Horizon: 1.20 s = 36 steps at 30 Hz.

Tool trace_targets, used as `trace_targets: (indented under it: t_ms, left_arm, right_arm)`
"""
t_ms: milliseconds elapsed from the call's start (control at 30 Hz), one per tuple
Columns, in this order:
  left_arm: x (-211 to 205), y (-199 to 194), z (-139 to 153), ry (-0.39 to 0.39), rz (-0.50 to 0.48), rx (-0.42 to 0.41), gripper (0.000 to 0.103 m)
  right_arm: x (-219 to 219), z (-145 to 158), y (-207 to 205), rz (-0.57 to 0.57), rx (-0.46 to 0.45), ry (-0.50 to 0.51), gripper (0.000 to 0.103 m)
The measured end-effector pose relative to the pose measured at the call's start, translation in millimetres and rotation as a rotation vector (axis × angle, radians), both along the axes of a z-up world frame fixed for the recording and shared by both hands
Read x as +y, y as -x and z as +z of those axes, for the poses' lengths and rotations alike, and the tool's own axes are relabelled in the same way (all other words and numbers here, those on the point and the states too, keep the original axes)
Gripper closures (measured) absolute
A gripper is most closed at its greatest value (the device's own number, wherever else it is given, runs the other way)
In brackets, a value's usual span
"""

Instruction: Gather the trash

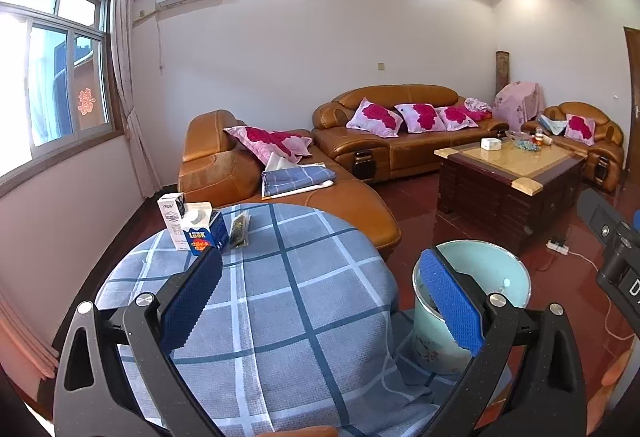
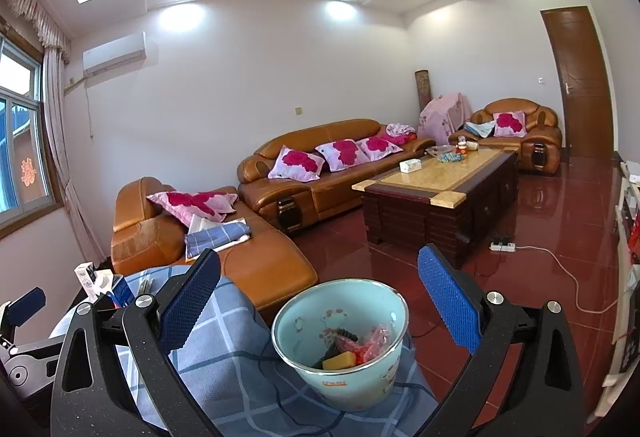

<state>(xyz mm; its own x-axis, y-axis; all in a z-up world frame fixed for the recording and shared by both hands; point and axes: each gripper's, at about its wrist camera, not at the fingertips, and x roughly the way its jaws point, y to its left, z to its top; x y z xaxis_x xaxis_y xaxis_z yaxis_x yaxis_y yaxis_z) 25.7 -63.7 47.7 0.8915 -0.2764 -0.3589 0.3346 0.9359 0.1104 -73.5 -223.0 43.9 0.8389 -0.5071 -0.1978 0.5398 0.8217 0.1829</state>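
Note:
A round table under a blue checked cloth [image 1: 280, 297] carries a blue and white milk carton [image 1: 204, 231], a small white box [image 1: 172, 215] and a dark snack wrapper [image 1: 239, 229] at its far left edge. My left gripper [image 1: 320, 301] hovers open over the cloth with nothing between its blue pads. A pale green bin [image 2: 340, 341] stands at the table's right side; a yellow block, a red wrapper and dark scraps lie in it. My right gripper [image 2: 320, 305] hangs open above the bin [image 1: 496, 269], empty.
An orange leather corner sofa [image 1: 304, 173] with pink cushions stands behind the table. A dark wooden coffee table [image 1: 508, 173] sits to the right on the red tiled floor. A power strip with a white cable [image 2: 503, 246] lies on the floor. A brown door [image 2: 576, 81] is far right.

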Motion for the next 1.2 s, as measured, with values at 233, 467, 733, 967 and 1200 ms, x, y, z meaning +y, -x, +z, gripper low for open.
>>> trace_targets:
  t_ms: [233, 467, 733, 967, 1200]
  left_arm:
    - [1.1, -1.2, -0.9, 0.01, -0.007, 0.013, 0.006]
    - [-0.6, 1.2, 0.1, 0.009, -0.021, 0.007, 0.006]
    - [-1.6, -0.1, -0.6, 0.006, -0.021, 0.005, 0.006]
    - [-1.7, 0.9, -0.2, 0.009, -0.023, 0.004, 0.006]
    - [-1.6, 1.2, -0.2, 0.007, -0.025, -0.001, 0.006]
  right_arm:
    - [-6.5, 2.4, 5.1, -0.009, -0.002, -0.015, 0.006]
    - [-6.9, 2.2, 4.7, -0.008, 0.0, -0.014, 0.006]
    - [-8.6, 0.9, 4.9, -0.01, 0.0, -0.018, 0.006]
    - [-8.8, 0.3, 5.6, -0.012, -0.002, -0.019, 0.006]
    - [-8.7, 0.1, 5.4, -0.013, -0.001, -0.019, 0.006]
